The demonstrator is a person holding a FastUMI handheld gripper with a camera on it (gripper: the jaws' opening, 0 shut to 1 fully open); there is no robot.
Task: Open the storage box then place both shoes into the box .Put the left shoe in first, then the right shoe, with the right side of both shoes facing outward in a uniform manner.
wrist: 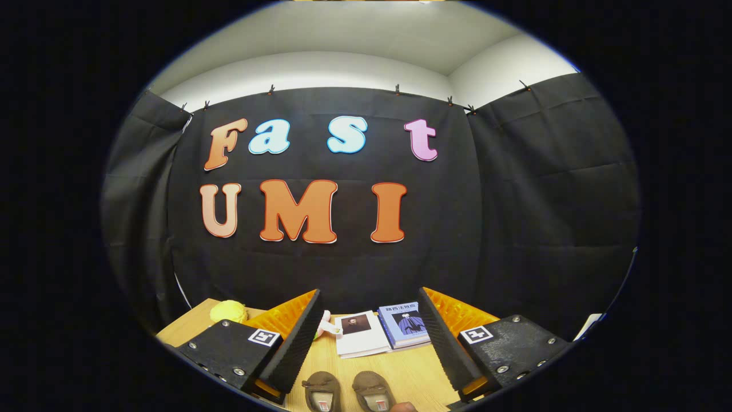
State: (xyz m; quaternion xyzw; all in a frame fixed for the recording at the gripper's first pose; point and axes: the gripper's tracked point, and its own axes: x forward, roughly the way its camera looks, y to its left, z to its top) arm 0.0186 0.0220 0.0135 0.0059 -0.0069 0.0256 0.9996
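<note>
Gripper view: gripper open above wooden table; shoes between fingers.

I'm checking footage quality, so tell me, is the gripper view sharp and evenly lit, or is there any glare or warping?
Gripper view: sharp and evenly lit, no glare; fisheye warping bows the table edge. The open gripper frames the two brown shoes, cropped low between its fingers; two books beyond stay legible.
</note>
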